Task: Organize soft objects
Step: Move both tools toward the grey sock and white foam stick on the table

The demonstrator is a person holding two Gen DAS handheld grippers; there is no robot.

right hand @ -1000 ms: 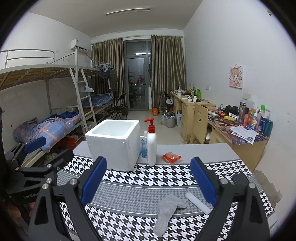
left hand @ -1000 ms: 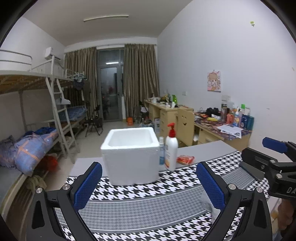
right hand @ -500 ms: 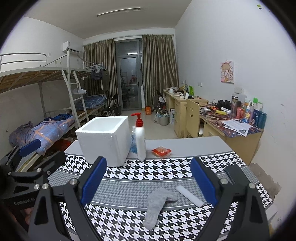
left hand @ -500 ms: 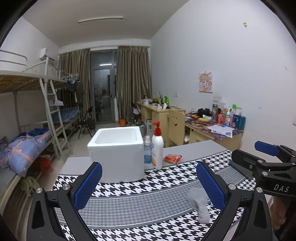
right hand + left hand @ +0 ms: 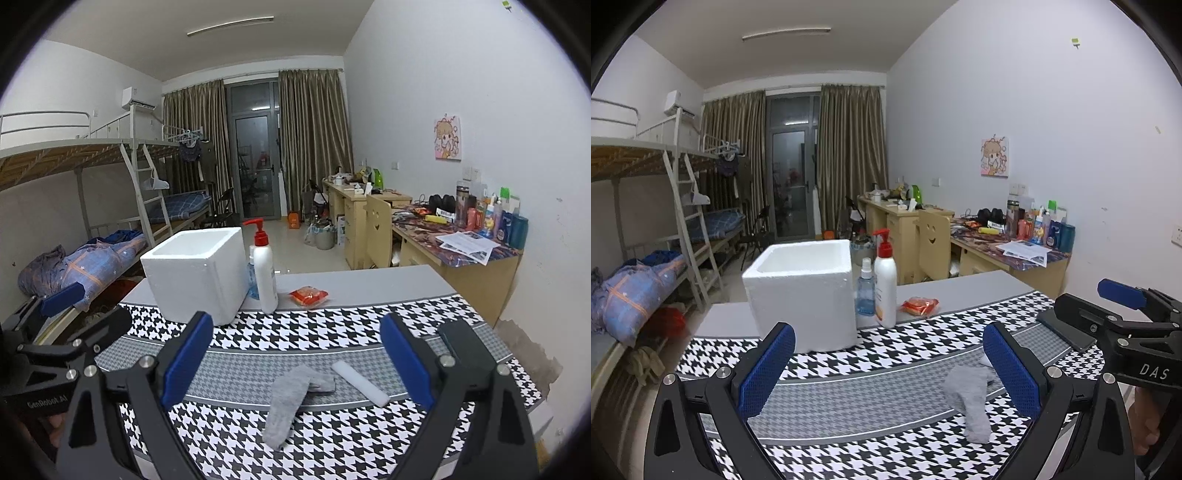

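While both grippers hang above the table with nothing between their pads, the views have shifted over the last second. In the left wrist view the sock (image 5: 967, 398) was almost wholly hidden behind the right-hand pad a second ago; now most of it shows, at about 4 o'clock from the frame's middle, its upper end tucked behind that pad. In the right wrist view the sock (image 5: 291, 402) has drifted from lower right of centre toward dead centre, near 6 o'clock, between the two blue pads' lines of sight. The box (image 5: 195, 273) and the bottle (image 5: 266, 273) have slid leftward in that view too, so the change looks like camera motion; nothing on the table itself seems to have been touched.

The left gripper (image 5: 886, 373) is spread wide and empty. The right gripper (image 5: 295, 365) is likewise spread wide and empty. The sock lies flat and bent on the houndstooth cloth (image 5: 332, 325), its toe end touching or just beside a white stick (image 5: 360, 378) at its 2 o'clock. The box stands open-topped at 11 o'clock from the sock, well apart.

My reading is that the right gripper is lining up on the sock, with no grasp begun; the sock probably belongs in the box. Closing must avoid catching the stick.
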